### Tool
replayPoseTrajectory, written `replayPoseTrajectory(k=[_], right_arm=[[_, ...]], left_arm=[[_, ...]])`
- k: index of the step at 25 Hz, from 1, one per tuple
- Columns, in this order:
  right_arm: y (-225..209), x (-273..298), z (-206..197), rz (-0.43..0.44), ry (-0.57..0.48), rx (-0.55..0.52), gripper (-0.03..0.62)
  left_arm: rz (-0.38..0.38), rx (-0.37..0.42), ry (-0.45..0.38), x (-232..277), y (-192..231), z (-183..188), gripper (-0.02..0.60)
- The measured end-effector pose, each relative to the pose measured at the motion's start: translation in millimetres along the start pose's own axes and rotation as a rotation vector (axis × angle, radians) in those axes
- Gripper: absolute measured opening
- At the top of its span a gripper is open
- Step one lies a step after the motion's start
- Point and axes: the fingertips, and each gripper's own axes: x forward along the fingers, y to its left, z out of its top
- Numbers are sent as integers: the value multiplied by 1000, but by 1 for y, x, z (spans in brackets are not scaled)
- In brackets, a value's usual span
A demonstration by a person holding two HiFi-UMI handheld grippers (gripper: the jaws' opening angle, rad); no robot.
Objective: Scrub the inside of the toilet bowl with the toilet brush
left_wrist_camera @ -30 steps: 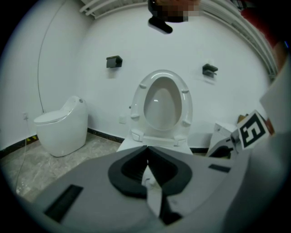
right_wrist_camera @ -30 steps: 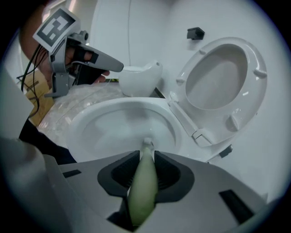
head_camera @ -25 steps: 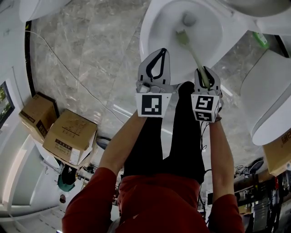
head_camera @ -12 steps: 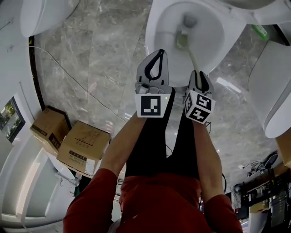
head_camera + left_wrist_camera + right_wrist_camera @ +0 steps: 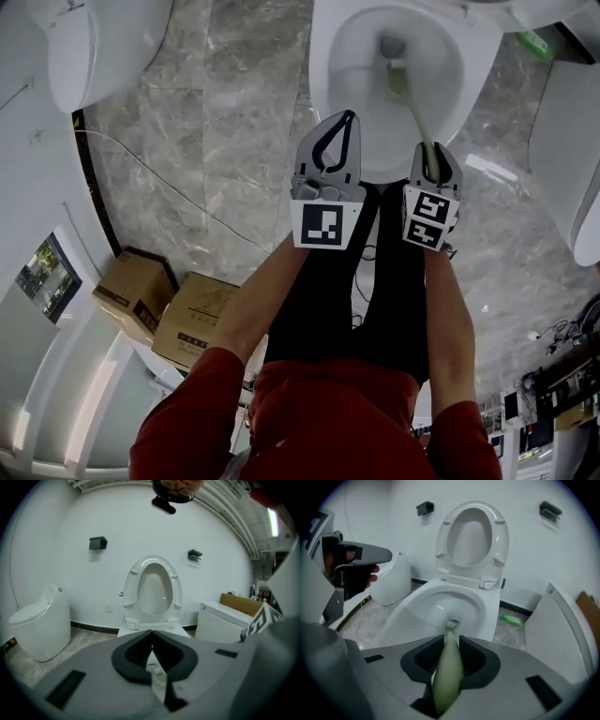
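Observation:
The white toilet bowl lies at the top of the head view, its seat and lid raised. A pale green toilet brush reaches into the bowl, and its head sits just below the drain. My right gripper is shut on the brush handle, which runs out between the jaws to the brush head. My left gripper hovers over the bowl's near rim, shut and empty. In the left gripper view its tips meet, facing the raised seat.
Another toilet stands at the left and a white fixture at the right. Two cardboard boxes sit on the marble floor with a thin cable beside them. A green bottle lies right of the toilet.
The brush head has shifted from the left of the bowl to just under the drain. My right gripper swung left, then back right. The left gripper kept its place.

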Motion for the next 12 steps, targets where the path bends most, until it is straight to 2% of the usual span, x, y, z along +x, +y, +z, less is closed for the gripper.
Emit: replayPoseTrajectory(k=[3,5,9,12], right_arm=[[26,-3,-9,38,30,181,98],[35,-4,-7,46,24,339,98],[33,1,-6,58,23,700,98],[34,7,-4,32,25,887,98]], left_arm=[[5,23,-1,2,0,2,0],[5,45,-6,2,-2,6,0],[4,86,-49,1,0,22,0],[7,102,-71,4,15,31,0]])
